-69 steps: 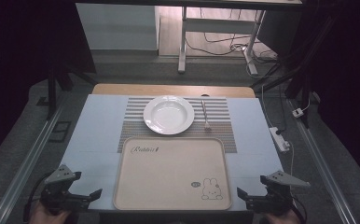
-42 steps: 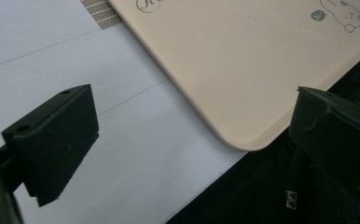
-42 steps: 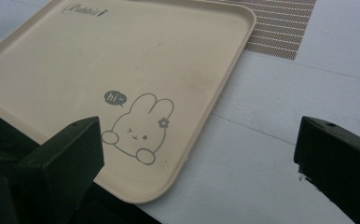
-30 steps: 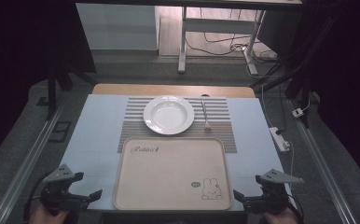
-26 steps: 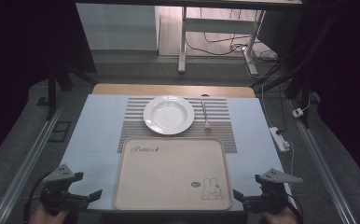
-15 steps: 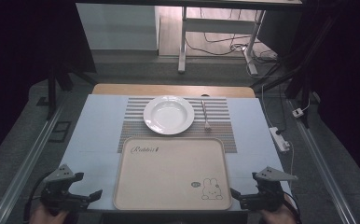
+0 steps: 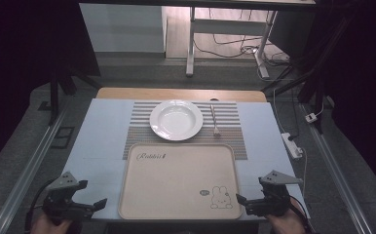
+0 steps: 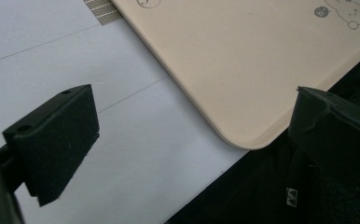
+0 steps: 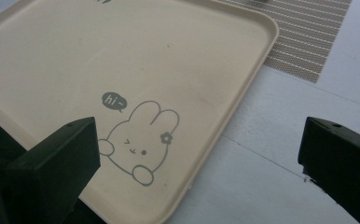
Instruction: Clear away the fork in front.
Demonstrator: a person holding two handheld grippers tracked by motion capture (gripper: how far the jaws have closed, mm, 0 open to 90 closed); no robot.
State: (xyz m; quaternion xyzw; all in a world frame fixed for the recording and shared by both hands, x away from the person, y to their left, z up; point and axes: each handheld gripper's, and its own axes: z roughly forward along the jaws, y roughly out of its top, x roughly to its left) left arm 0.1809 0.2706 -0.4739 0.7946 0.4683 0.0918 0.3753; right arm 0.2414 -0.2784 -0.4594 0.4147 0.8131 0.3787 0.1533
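High view: right tongs (image 7: 243, 201) have edged toward the tray (image 7: 176, 183); both tongs gape, released.

Tray (image 7: 176, 180) sits at the table's (image 7: 98, 141) near edge, centred. Behind it the placemat (image 7: 232, 122) carries a plate (image 7: 176, 119), with a fork (image 7: 215, 120) just right of it.

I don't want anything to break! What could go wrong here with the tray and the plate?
The tray hangs a little over the table's near edge, so a bump from either open tool, left or right, might tip it off. The plate sits just beyond the tray on the striped mat; pushing the tray forward could knock it. The fork lies close beside the plate and might get flicked away.
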